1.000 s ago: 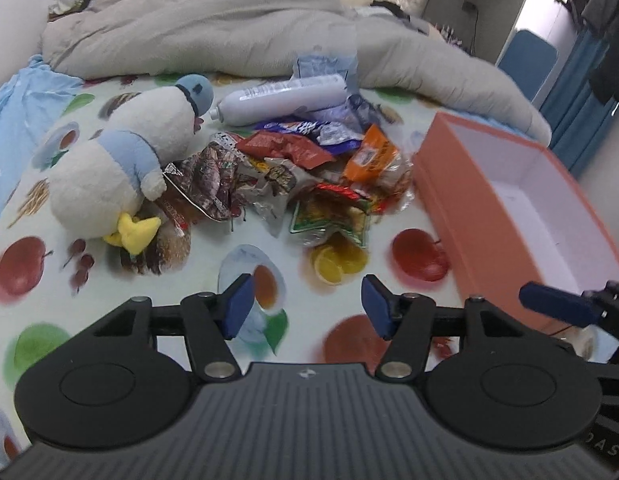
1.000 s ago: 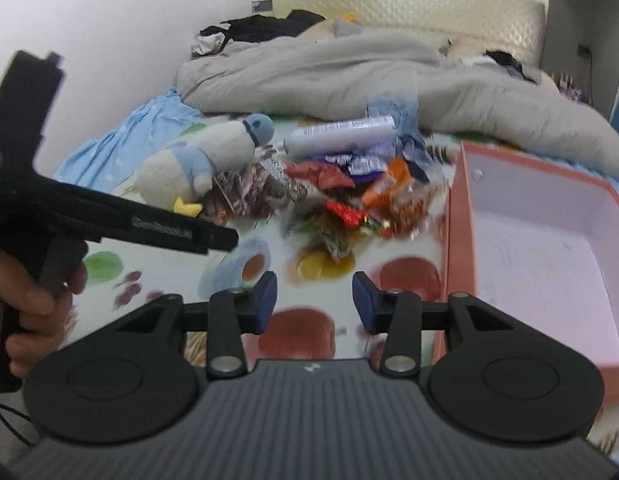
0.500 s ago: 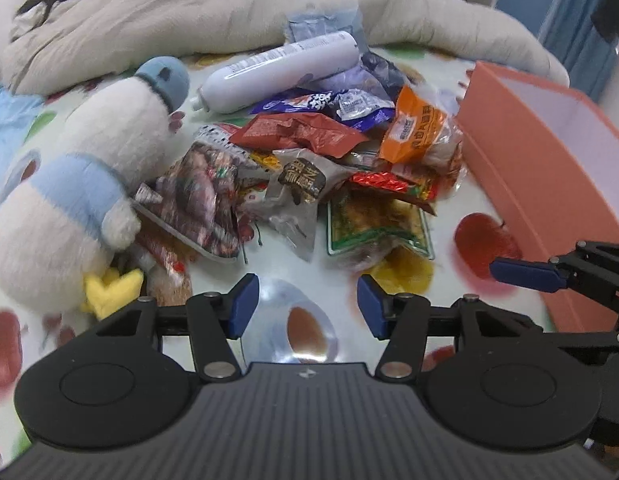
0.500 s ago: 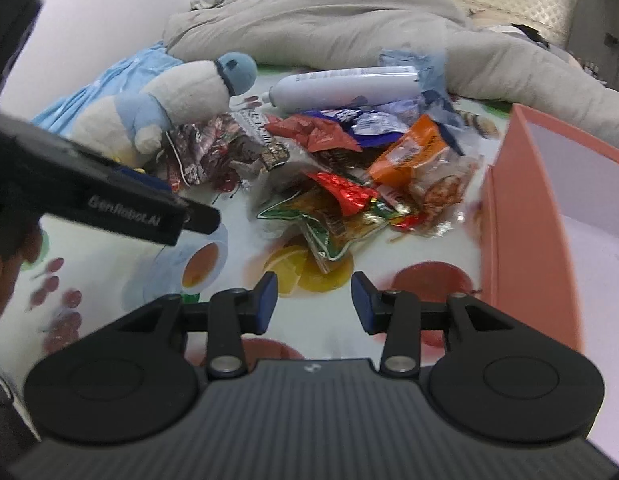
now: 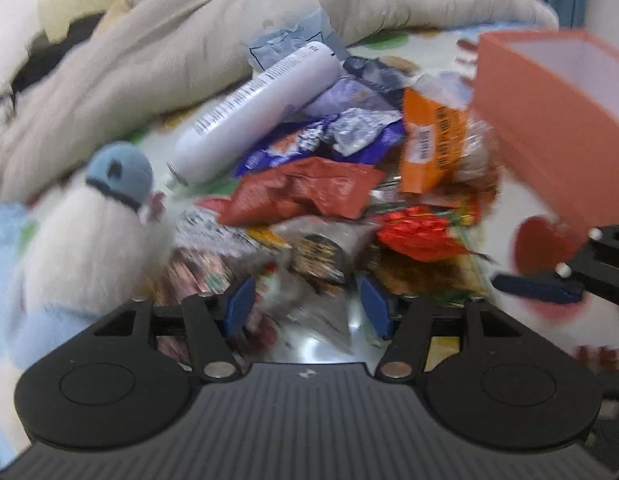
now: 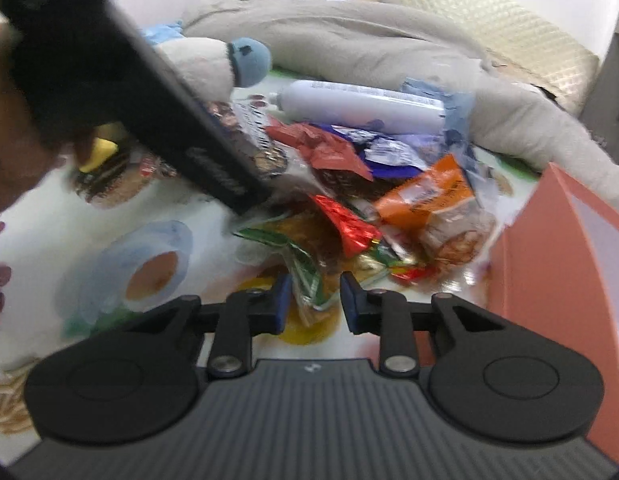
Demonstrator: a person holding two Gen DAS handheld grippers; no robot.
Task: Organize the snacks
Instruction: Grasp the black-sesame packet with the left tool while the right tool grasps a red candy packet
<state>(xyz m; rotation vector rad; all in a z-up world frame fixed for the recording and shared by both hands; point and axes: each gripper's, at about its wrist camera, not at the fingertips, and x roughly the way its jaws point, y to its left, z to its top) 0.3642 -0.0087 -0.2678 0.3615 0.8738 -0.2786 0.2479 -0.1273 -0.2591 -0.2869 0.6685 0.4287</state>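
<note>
1. Snack pile [image 5: 349, 200] heaped on the fruit-print bedsheet [image 6: 121, 240], straight ahead of both claws.
2. Left claw [image 5: 307, 306] pointed down over the near edge of the pile, jaws apart and opening; crinkled clear packet [image 5: 309, 276] showing between the blue pads, no pad pressing on it.
3. Right claw [image 6: 311, 304] low over the sheet, jaws closing; corner of the green-edged packet [image 6: 305, 268] between the pads, not yet pinched as far as can be seen.
4. Beyond the claws: red foil packet [image 5: 305, 192], orange packet [image 5: 433, 140], purple wrapper [image 5: 321, 144], and a white bottle [image 5: 261, 108] lying on its side at the far edge.
5. Left of the pile, touching it: white-and-blue plush toy [image 5: 97, 232].
6. In the way, seen from the right wrist: black body of the left claw crossing over the left part of the pile.
7. Right of the pile, just beside it: open orange box [image 5: 549, 120], white inside; contents hidden by the near wall.
8. Behind everything: rumpled grey duvet [image 5: 149, 60].
</note>
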